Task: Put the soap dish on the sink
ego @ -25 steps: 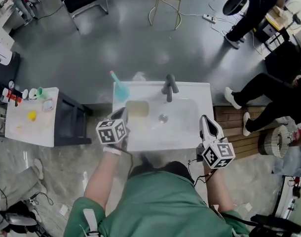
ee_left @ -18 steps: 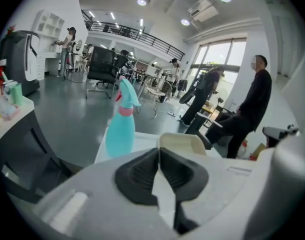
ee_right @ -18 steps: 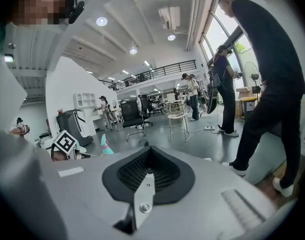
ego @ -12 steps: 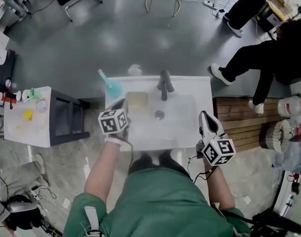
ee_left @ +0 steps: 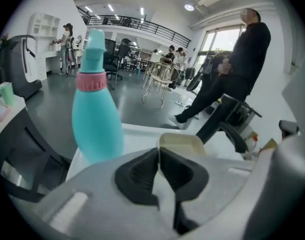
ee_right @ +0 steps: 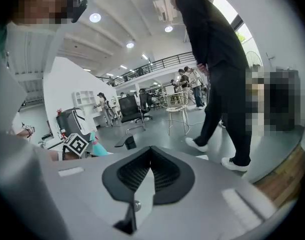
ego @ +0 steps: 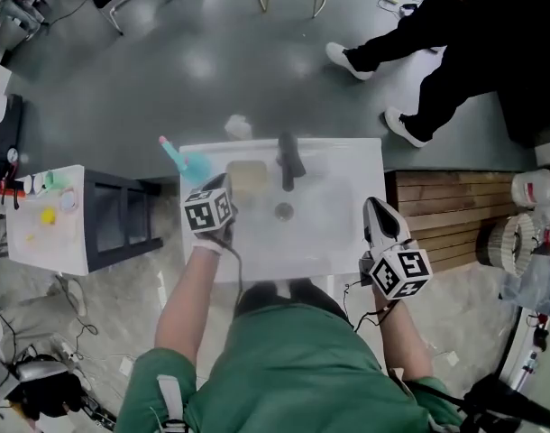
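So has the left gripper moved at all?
Yes. The left gripper, jaws shut on the soap dish, has shifted right, from the sink's left edge to over it.

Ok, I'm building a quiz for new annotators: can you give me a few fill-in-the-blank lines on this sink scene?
The soap dish rests on the sink between the black faucet and a ____ bottle.
The left gripper has its tongs ____ on the dish's rim.
The right gripper, tongs together, holds ____.
Missing: teal, shut, nothing.
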### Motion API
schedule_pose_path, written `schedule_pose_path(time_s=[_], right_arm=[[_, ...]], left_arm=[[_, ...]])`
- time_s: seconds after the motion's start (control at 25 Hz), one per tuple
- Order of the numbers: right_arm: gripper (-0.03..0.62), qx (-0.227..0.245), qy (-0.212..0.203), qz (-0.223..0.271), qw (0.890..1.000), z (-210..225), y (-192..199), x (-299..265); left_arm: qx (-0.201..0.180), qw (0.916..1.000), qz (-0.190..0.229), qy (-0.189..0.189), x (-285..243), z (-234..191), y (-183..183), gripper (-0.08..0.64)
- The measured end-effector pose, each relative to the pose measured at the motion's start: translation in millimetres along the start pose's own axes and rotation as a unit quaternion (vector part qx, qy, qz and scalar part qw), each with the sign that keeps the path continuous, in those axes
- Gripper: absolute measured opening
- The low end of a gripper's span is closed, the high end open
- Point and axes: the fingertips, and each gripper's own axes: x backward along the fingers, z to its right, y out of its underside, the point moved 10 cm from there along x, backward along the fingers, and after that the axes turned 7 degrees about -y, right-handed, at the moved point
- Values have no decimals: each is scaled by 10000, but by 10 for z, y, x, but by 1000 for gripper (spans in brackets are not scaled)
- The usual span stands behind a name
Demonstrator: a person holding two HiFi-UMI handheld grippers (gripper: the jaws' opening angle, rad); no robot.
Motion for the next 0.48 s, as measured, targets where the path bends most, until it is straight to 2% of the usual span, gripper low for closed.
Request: schedule_pose_path(time_s=[0.48], right_arm=[[-2, -87, 74, -163, 9998, 216, 10, -143]], left_arm=[[275, 9990, -206, -287, -427, -56, -45, 14]])
